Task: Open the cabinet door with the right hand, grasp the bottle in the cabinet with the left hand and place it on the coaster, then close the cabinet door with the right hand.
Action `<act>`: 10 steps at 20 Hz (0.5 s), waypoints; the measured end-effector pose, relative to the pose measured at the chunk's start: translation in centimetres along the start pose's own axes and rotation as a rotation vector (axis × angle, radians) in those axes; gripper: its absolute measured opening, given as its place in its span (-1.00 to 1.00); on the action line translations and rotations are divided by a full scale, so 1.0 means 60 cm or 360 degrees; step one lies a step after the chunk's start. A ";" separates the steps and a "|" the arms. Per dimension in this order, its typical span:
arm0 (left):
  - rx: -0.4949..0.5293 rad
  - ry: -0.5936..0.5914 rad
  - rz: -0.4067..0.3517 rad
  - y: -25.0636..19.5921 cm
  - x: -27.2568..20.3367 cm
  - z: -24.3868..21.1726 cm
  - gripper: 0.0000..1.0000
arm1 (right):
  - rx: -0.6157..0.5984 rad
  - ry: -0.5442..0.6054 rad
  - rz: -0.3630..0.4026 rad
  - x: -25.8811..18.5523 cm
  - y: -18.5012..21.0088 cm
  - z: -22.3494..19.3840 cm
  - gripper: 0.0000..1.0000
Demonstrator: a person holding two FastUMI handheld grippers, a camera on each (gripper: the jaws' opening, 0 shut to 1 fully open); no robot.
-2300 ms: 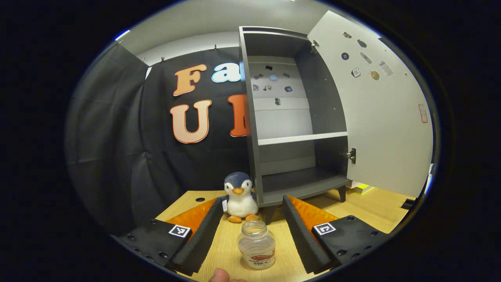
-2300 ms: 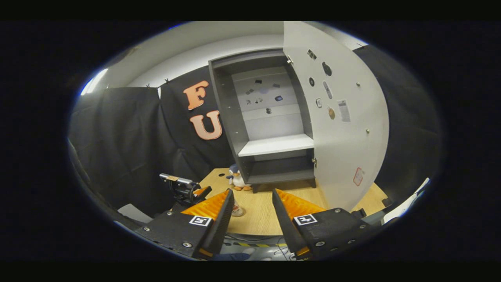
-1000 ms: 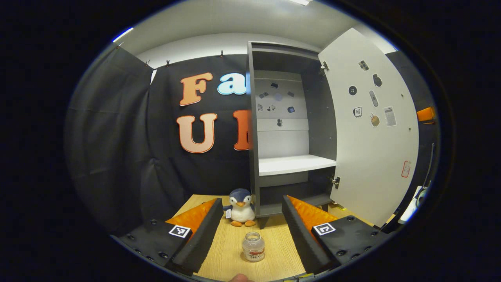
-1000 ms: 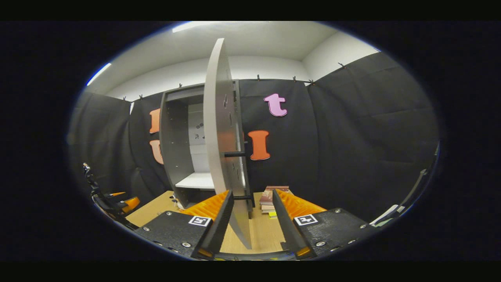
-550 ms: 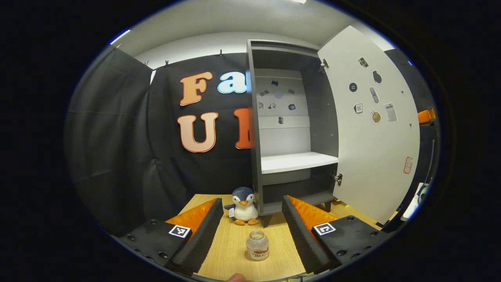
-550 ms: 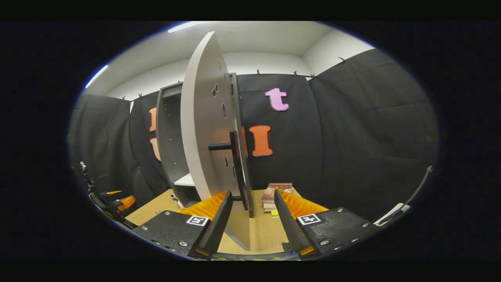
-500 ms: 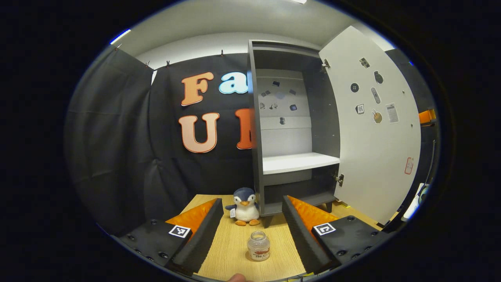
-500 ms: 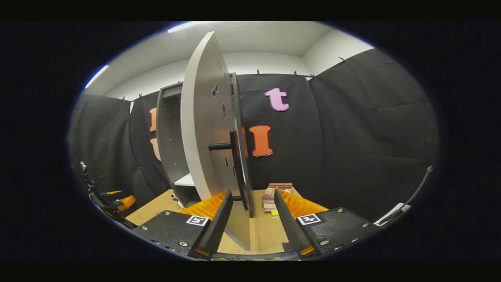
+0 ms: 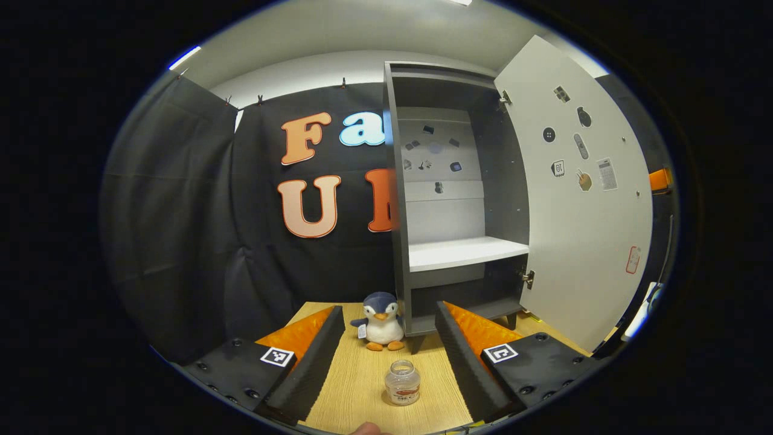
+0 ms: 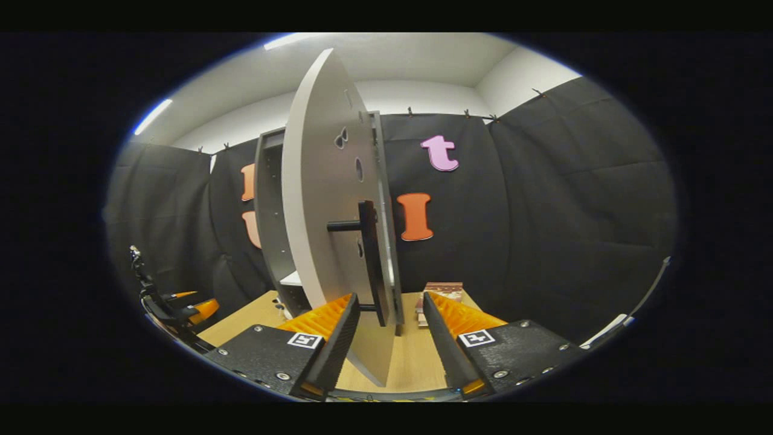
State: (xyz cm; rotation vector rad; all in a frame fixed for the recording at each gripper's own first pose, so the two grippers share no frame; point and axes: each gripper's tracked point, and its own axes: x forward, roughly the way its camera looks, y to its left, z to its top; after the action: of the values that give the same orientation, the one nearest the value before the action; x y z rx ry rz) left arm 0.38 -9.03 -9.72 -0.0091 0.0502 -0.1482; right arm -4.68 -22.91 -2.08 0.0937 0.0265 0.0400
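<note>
Bottle point(image 9: 402, 382) upright on table point(image 9: 356, 386), mouth up, in front of cabinet point(image 9: 450, 199) — between spread left gripper point(image 9: 383, 356) fingers, untouched. Toy penguin point(image 9: 380, 313) beside cabinet's foot. Cabinet door point(image 10: 323, 205) wide open; right gripper point(image 10: 382, 338) spread around door's edge and black handle point(image 10: 368, 260) — not pinching.

We counted one cabinet point(image 9: 453, 199) with one open door point(image 9: 583, 199), and one black handle point(image 10: 367, 260) on that door. In front of the cabinet stood one bottle point(image 9: 402, 382) and one plush penguin point(image 9: 381, 321). Beside the cabinet lay one stack of books point(image 10: 439, 291).
</note>
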 end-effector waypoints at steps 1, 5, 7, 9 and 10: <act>0.0001 0.0003 0.0006 0.004 0.000 0.000 0.97 | 0.0000 -0.0002 0.0028 0.003 0.016 -0.001 0.36; -0.0004 0.0020 0.0053 0.029 -0.005 -0.009 0.96 | 0.0024 0.0004 0.0167 0.022 0.079 -0.007 0.36; -0.0015 0.0034 0.0080 0.044 -0.004 -0.015 0.96 | 0.0024 0.0008 0.0236 0.033 0.105 -0.009 0.45; -0.0018 0.0043 0.0113 0.060 -0.006 -0.019 0.97 | 0.0017 0.0014 0.0273 0.046 0.121 -0.011 0.36; -0.0021 0.0046 0.0129 0.068 -0.006 -0.022 0.96 | 0.0015 0.0011 0.0290 0.052 0.127 -0.011 0.45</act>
State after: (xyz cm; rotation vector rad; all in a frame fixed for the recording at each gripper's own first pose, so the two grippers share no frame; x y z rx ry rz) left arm 0.53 -4.95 -11.04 -0.0181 0.0801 -0.0673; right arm -1.85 -15.12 -2.12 0.1053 0.0249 0.2225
